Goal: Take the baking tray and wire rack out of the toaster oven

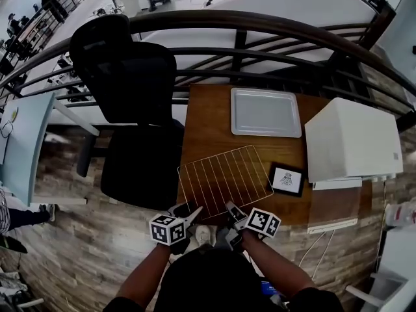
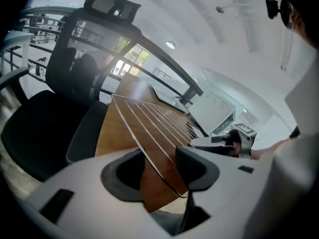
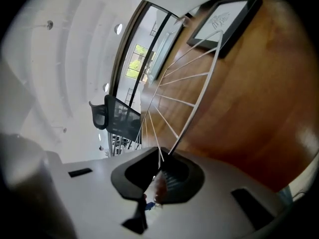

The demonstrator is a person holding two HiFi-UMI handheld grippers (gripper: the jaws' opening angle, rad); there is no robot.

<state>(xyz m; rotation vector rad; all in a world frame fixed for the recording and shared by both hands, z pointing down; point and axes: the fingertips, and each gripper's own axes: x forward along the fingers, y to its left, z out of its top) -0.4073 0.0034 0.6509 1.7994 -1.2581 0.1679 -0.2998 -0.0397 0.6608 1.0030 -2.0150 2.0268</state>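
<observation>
The wire rack sits over the near left part of the wooden table, its near edge at the table's front. My right gripper is shut on the rack's near right rim; in the right gripper view the rim wire runs into the pinched jaws. My left gripper is at the near left corner. There the rack's rim passes between the parted pads of the left gripper with a gap. The grey baking tray lies at the table's far side.
The white toaster oven stands at the table's right, its glass door folded down. A small black-framed picture lies between rack and oven. A black office chair stands left of the table, with a dark railing behind.
</observation>
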